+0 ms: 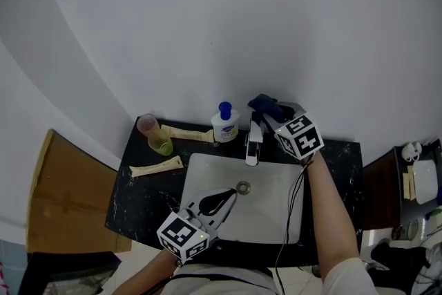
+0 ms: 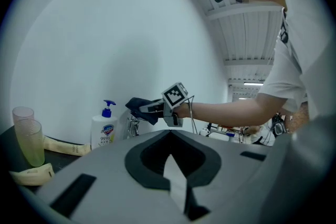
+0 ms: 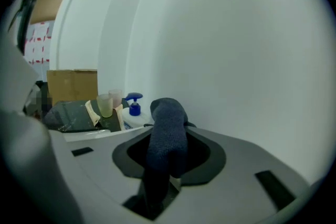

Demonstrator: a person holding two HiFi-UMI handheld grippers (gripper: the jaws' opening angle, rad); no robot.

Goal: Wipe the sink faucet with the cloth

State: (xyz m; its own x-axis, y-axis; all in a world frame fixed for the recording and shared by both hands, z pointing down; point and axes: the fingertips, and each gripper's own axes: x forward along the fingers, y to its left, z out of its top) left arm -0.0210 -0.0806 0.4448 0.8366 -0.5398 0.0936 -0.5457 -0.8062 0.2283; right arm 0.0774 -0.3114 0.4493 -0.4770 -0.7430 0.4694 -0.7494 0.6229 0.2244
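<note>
**Head view.** The right gripper [image 1: 271, 112] is clamped on a dark blue cloth [image 1: 262, 103] at the 12 o'clock edge of the white sink basin [image 1: 266, 217]. The cloth is just over the back of the chrome faucet [image 1: 253, 143]; I cannot tell whether it touches the metal. A soap dispenser [image 1: 225, 122] stands at 10 o'clock from the faucet, and two plastic cups [image 1: 155, 135] stand farther out toward 9 o'clock on the black counter [image 1: 342, 162]. The left gripper [image 1: 222, 198] hangs over the basin at 7 o'clock from the drain [image 1: 243, 187].

**Left gripper view.** Its jaws meet at the tips with nothing between them. Ahead, at 11 o'clock, the cloth sits directly above the faucet.

**Right gripper view.** The cloth stands upright, pinched between the jaws. The dispenser's pump and the cups lie at 10 o'clock, in front of a cardboard box [image 3: 71, 86].
</note>
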